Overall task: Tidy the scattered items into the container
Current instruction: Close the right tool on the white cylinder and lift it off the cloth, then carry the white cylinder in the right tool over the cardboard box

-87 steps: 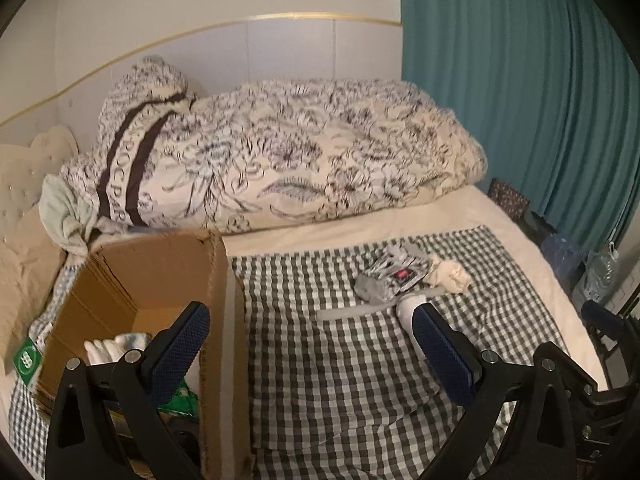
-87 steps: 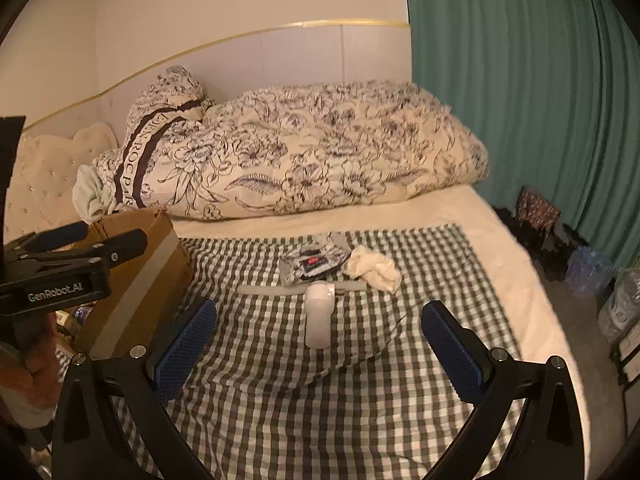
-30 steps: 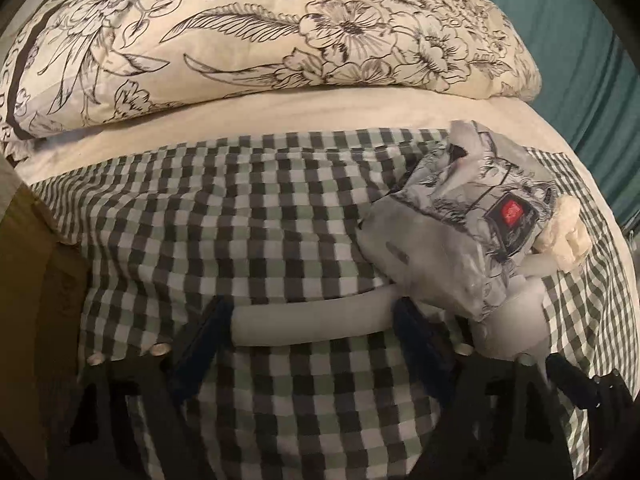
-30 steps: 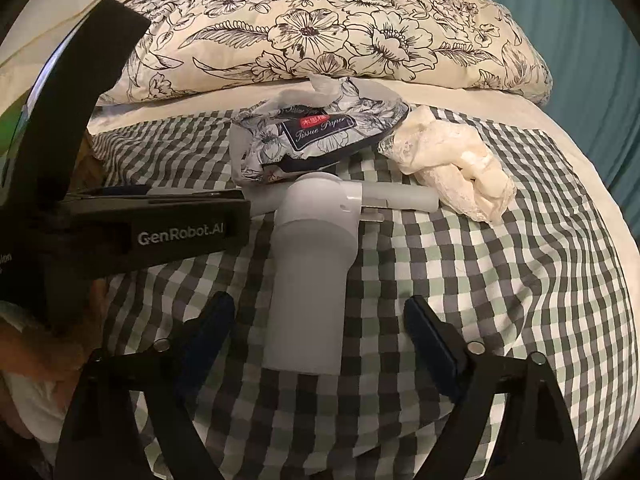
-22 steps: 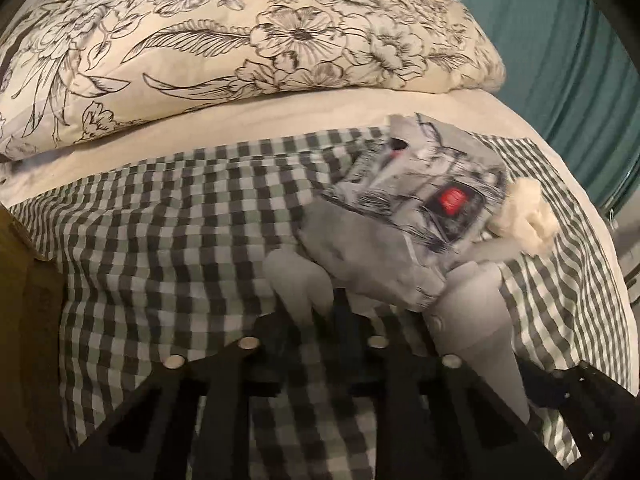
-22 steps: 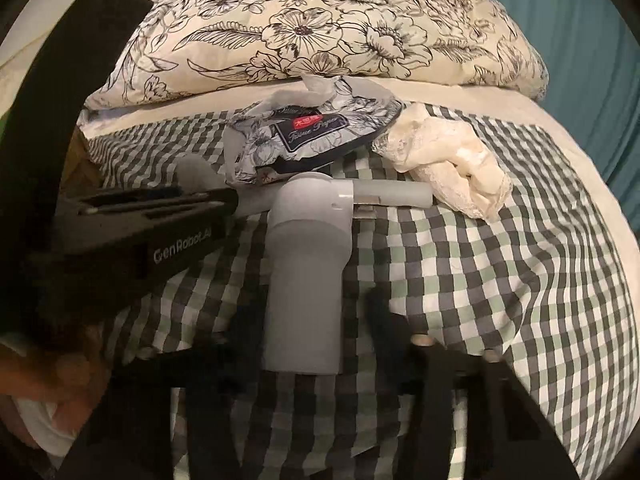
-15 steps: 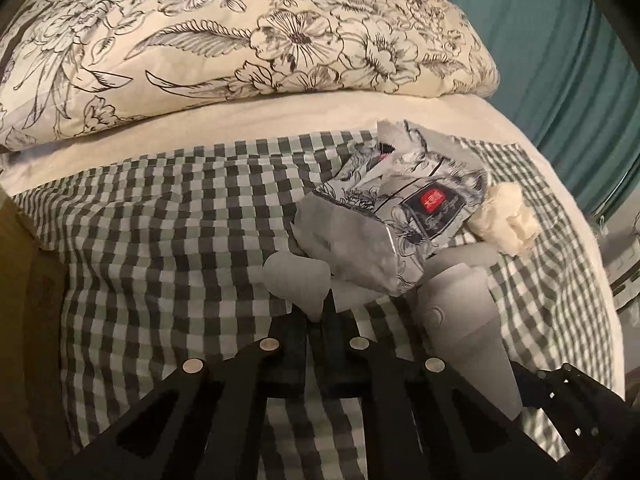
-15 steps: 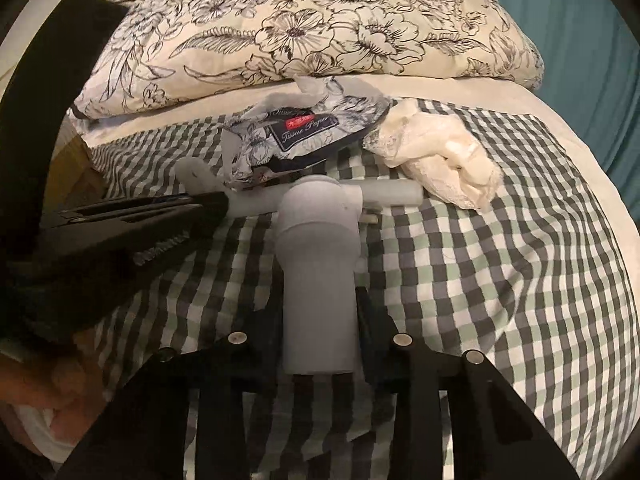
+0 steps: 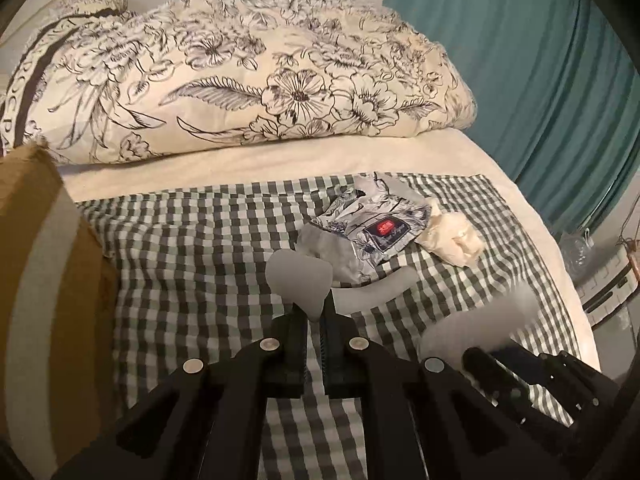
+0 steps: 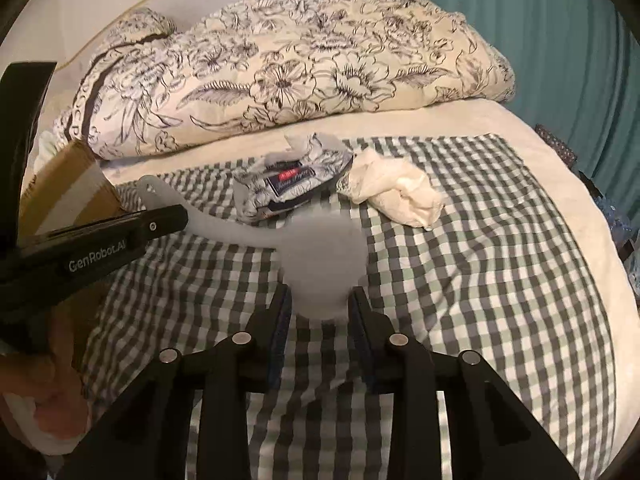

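Bedroom setup: a bed (image 9: pixel 280 160) with a cream sheet, a green-and-white checked cloth (image 9: pixel 192 248) spread over the near part, and a big rolled-up cream duvet with black flower print (image 9: pixel 260 72) along the back, teal curtains (image 9: pixel 540 60) off to the right. Both grippers are clamped on the same thing, a pale white plastic gadget with a fat cylindrical body and a long thin arm sticking out sideways (image 10: pixel 320 268), which looks lifted clear of the cloth, though it's blurry so I can't swear to it. The right gripper (image 10: pixel 320 304) has just squeezed in and its jaws are pinching the fat body, which pokes out ahead of the fingers. The left gripper (image 9: pixel 314 312) has its jaws pressed nearly together on the flat rounded end of the thin arm; from the right wrist view you can see it coming in from the left, with part of a hand (image 10: pixel 48 400) behind it. Still lying on the cloth just beyond are a crumpled grey floral tissue packet with a red label (image 9: pixel 368 232) and, touching its right end, a wadded cream lace cloth (image 9: pixel 452 236). The brown cardboard box with a pale tape stripe (image 9: pixel 44 280) sits at the left edge of the checked cloth, well apart from the leftover stuff.
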{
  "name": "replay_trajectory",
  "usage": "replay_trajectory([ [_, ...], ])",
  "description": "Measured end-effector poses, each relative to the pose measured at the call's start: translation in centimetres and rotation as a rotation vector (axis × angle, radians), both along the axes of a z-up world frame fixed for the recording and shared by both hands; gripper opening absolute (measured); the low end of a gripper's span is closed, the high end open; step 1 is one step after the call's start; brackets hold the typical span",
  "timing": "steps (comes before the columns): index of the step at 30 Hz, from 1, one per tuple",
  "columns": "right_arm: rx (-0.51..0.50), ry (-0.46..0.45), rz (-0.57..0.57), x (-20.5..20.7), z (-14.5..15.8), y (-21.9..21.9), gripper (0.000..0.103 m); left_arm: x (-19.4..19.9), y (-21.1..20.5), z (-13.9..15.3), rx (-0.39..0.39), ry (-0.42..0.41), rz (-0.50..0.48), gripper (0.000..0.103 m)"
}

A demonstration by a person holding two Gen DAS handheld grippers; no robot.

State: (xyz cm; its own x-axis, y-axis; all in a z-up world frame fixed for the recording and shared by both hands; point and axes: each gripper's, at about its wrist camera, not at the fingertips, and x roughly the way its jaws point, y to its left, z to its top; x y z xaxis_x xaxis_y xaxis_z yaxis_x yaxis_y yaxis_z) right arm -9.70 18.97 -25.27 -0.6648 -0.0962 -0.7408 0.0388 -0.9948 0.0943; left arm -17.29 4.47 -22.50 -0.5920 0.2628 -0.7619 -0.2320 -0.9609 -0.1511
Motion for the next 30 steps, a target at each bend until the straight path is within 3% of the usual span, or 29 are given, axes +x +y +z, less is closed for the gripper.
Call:
replay_trajectory([
  [2,-0.002,0.016,-0.005,0.7,0.8,0.0,0.000,0.8,-0.4,0.7,0.001,0.012,0.005,0.005],
  [10,-0.045,0.009,-0.002,1.8,0.7,0.3,0.001,3.8,-1.2,3.4,-0.006,0.073,0.000,0.005],
  [11,-0.046,0.015,-0.014,1.7,0.6,0.5,0.010,4.2,-1.4,3.8,-0.006,0.083,0.001,0.005],
  [12,-0.045,0.012,-0.021,1.4,0.5,0.6,0.030,4.5,-1.7,4.1,-0.004,0.089,0.003,0.005],
  [14,-0.051,0.004,-0.021,0.6,0.0,0.7,0.056,4.9,-2.3,4.9,0.005,0.094,0.008,0.005],
  [21,0.022,-0.047,0.001,-3.0,-3.0,-0.6,0.057,5.8,-3.9,7.6,-0.007,0.156,0.020,0.005],
  [28,0.100,-0.070,0.014,-5.0,-5.4,-1.6,0.058,6.0,-5.0,9.0,0.000,0.167,0.034,0.005],
  [30,0.087,-0.079,0.006,-5.1,-5.8,-1.2,0.048,6.1,-5.0,9.3,0.003,0.169,0.035,0.005],
])
